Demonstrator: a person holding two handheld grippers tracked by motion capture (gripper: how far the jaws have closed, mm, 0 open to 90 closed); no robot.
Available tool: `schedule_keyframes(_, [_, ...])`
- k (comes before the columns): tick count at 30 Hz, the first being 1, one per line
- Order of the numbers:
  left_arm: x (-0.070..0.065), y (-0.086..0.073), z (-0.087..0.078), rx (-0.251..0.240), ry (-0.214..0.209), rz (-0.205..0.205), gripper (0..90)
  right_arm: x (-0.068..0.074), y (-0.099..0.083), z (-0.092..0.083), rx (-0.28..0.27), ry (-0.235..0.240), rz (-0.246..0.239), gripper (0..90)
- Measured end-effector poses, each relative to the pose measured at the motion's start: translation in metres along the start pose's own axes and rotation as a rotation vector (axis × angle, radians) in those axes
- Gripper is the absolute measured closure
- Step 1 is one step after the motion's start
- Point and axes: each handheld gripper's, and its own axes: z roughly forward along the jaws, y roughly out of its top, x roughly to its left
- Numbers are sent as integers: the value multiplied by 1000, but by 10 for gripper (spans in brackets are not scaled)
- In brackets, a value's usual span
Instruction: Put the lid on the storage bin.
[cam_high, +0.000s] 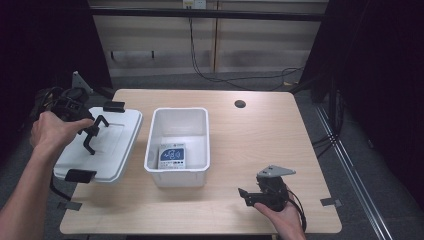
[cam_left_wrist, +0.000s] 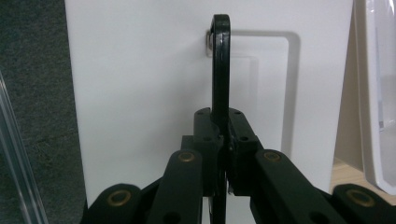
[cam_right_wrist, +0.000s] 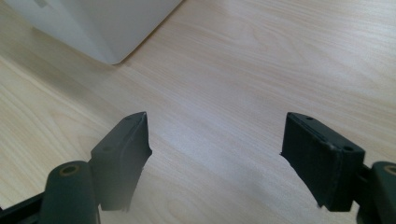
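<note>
The lid (cam_high: 102, 142) is off the bin (cam_high: 177, 172) and lies at the table's (cam_high: 260, 145) nine-o'clock edge, just beside the bin; whether it is coming off or going back on cannot be told. The box (cam_high: 171, 156) inside the bin is uncovered, so fitting and latching would be what is left if closing is the aim. The left gripper (cam_high: 92, 132) has its jaws clamped tight on the lid's black handle (cam_left_wrist: 220, 65), which stands up from the white top. The lid's long axis runs roughly from seven to one o'clock, with a black clip (cam_high: 114, 106) at one end. The right gripper (cam_right_wrist: 217, 158) rests at five o'clock, jaws wide apart and empty, pointing toward nine.
</note>
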Motion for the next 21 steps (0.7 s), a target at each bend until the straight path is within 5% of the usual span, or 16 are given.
schedule_keyframes(7, [-9,2,-13,-15,3,15,849,0,0,0,0,-10,-1,225])
schedule_keyframes(15, [-33,9,-25,-29,-5,64,849,-1,1,-3,-15,-18,12,216])
schedule_keyframes(21, [-47,12,-29,-30,-6,59,849,-1,1,-3,-14,-17,3,215])
